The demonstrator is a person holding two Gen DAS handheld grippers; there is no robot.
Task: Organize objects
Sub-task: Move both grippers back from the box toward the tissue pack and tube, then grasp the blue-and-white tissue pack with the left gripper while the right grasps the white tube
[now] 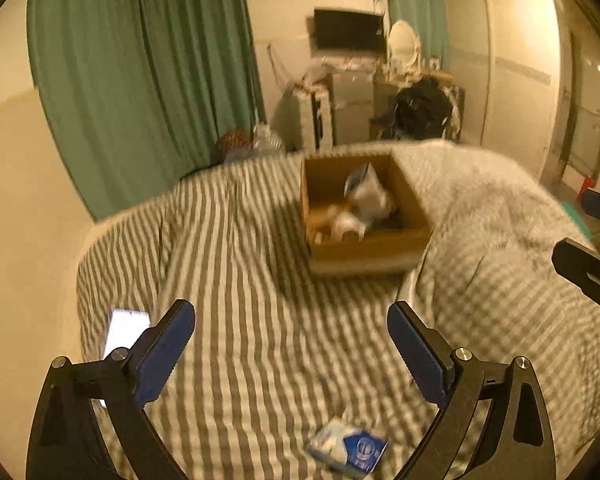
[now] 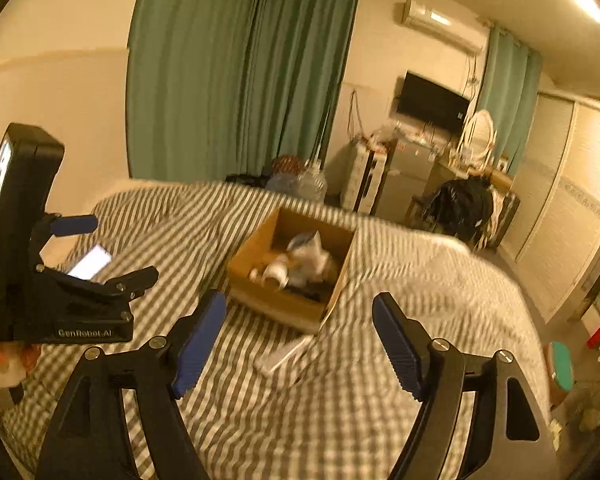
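Observation:
An open cardboard box (image 1: 364,250) (image 2: 284,308) sits on the striped bed, with several white and blue items inside it. My left gripper (image 1: 292,320) hovers open over the sheet short of the box, nothing between its blue pads. A blue and white packet (image 1: 348,448) lies on the sheet below it, close to the camera. My right gripper (image 2: 300,312) is also open and empty, just in front of the box. A flat white object (image 2: 284,354) lies on the bed between its fingers. The left gripper (image 2: 108,250) shows at the left of the right wrist view.
A lit phone (image 1: 124,332) (image 2: 90,262) lies on the bed near the wall side. A fuzzy grey blanket (image 1: 480,208) is heaped to the right of the box. Beyond the bed are green curtains (image 1: 140,80), a cluttered cabinet (image 2: 400,176) and a chair with dark clothes (image 2: 460,200).

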